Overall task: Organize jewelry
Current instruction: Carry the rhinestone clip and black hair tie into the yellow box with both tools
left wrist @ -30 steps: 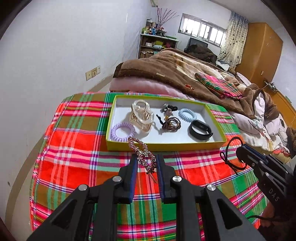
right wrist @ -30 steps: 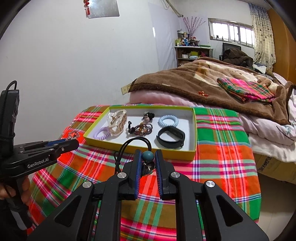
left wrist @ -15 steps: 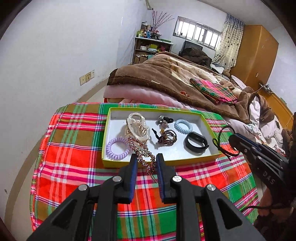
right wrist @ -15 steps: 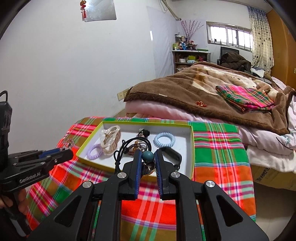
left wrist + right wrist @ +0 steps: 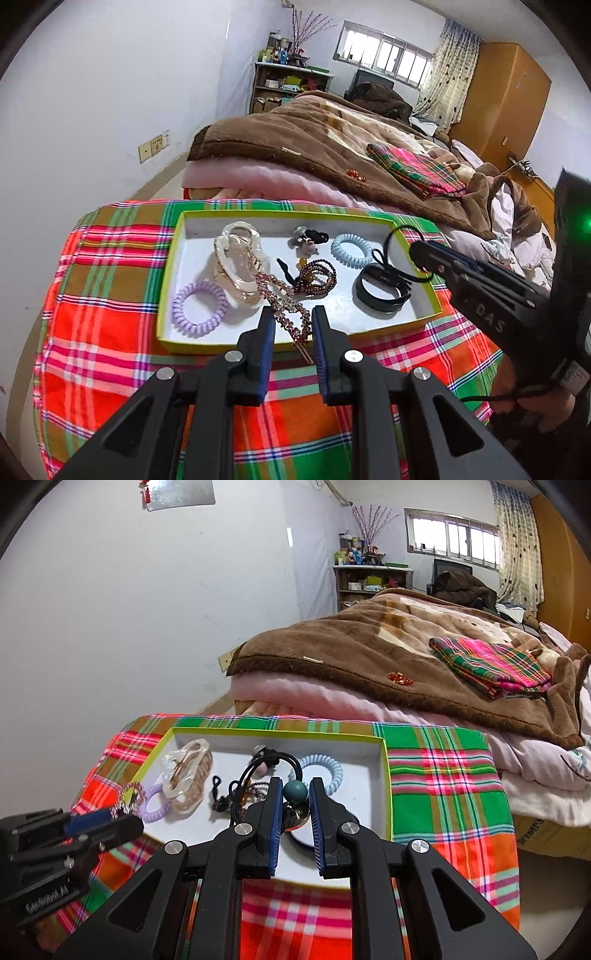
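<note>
Nearest me, my left gripper [image 5: 290,328] pinches a pink rhinestone hair clip [image 5: 282,301] by its near end, its long axis running away from the tongs, over the near rim of the shallow green-edged white tray [image 5: 168,284]. My right gripper [image 5: 293,801] clamps a black elastic hair tie with a teal bead [image 5: 294,792] above the tray's near right part. Both loads hang over open tray floor; I judge release comes next.

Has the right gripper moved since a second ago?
Yes. The right gripper, holding the beaded hair tie, advanced from short of the tray to over it.
</note>
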